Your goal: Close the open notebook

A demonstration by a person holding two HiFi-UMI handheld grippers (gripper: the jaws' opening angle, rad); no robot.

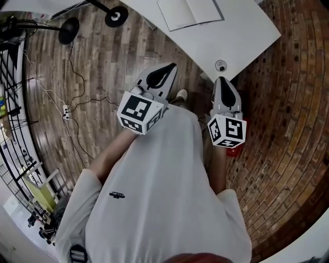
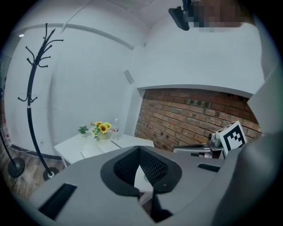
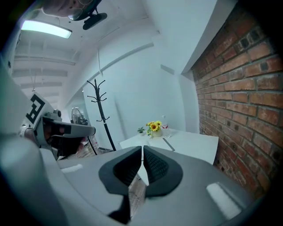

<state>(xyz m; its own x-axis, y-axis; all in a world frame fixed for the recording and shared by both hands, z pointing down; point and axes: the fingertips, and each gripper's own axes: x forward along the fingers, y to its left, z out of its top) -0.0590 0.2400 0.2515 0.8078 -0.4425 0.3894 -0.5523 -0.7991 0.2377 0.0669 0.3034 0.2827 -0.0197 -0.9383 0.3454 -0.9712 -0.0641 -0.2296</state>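
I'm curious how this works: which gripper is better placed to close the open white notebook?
Probably left: the left gripper lies nearer the open white paper notebook; the right gripper hangs farther back, at the white table's near corner. Neither touches it yet.

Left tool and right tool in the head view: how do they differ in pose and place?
The left tool slants up and to the right over the wood floor; the right tool points almost straight up the picture. The left tool's tip stops short of the table; the right tool's tip reaches its near corner. Shared: both have jaws together and empty, and neither touches the open notebook.
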